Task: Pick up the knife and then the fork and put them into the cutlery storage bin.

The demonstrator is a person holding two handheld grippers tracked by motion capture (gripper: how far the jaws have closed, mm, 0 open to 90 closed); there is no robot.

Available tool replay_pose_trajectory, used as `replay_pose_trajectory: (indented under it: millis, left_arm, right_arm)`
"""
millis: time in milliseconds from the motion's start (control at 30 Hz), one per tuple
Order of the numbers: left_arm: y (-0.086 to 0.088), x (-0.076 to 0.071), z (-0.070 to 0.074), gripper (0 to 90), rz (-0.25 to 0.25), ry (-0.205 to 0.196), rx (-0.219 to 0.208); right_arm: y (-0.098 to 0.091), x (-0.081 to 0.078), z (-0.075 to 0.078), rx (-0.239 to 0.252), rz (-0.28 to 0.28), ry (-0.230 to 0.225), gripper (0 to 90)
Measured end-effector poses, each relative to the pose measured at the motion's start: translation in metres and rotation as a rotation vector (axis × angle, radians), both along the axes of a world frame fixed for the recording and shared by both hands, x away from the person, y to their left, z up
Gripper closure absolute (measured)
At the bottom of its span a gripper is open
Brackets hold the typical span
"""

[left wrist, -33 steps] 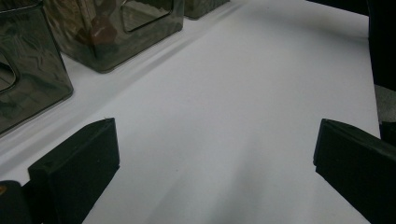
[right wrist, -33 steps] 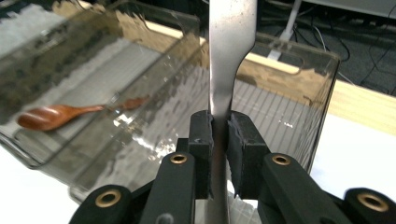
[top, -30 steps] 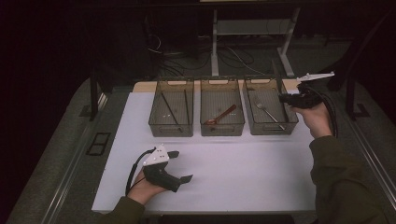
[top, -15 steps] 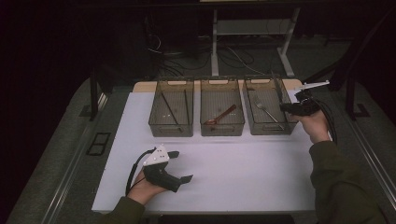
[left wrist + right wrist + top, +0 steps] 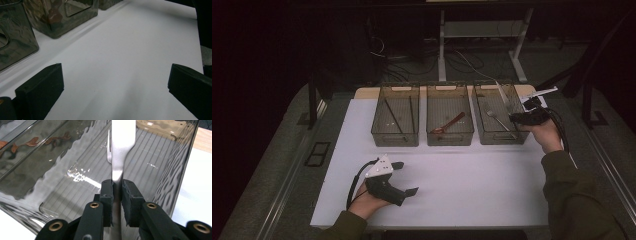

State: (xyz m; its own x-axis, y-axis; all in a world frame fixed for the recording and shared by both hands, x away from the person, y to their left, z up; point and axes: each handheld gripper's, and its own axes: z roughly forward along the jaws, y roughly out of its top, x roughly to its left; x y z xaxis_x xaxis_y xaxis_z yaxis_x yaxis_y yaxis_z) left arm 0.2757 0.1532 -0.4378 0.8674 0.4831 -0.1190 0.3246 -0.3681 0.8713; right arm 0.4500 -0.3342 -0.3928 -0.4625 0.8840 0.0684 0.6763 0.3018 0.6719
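Note:
My right gripper (image 5: 117, 187) is shut on the flat handle of a metal fork (image 5: 121, 145), whose tines point away over the right-hand smoky plastic bin (image 5: 155, 157). From above, that gripper (image 5: 518, 118) sits at the bin's right rim (image 5: 502, 139), and the held fork (image 5: 504, 97) slants up and back over it. Another fork (image 5: 495, 117) lies inside this bin. On the white tabletop (image 5: 472, 175) near the front left, my left gripper (image 5: 406, 177) rests open. Nothing lies between its fingers (image 5: 40, 87).
Three bins stand in a row at the back of the table. The left one (image 5: 395, 140) holds dark chopsticks (image 5: 393, 117), the middle one (image 5: 450, 140) a reddish-brown spoon (image 5: 450, 123). Two bin fronts (image 5: 57, 22) show in the left gripper view. Table legs and cables lie beyond.
My right gripper has sunk a little with the fork, down toward the right bin's rim. The left hand has stayed where it was.

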Motion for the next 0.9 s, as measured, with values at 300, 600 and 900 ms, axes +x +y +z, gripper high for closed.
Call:
replay_pose_trajectory:
  millis: [300, 600, 900]
  left_arm:
    - [0.000, 0.000, 0.000, 0.0, 0.000, 0.000, 0.000]
    - [0.000, 0.000, -0.001, 0.0, 0.004, 0.005, 0.000]
    - [0.001, 0.002, -0.001, 0.0, 0.018, 0.007, 0.001]
  right_arm:
    - [-0.003, -0.003, 0.006, 0.051, 0.002, -0.026, 71.4]
    - [-0.006, -0.011, 0.017, 0.125, 0.001, -0.067, 51.7]
    - [0.000, -0.027, 0.025, 0.186, 0.048, -0.112, 39.6]
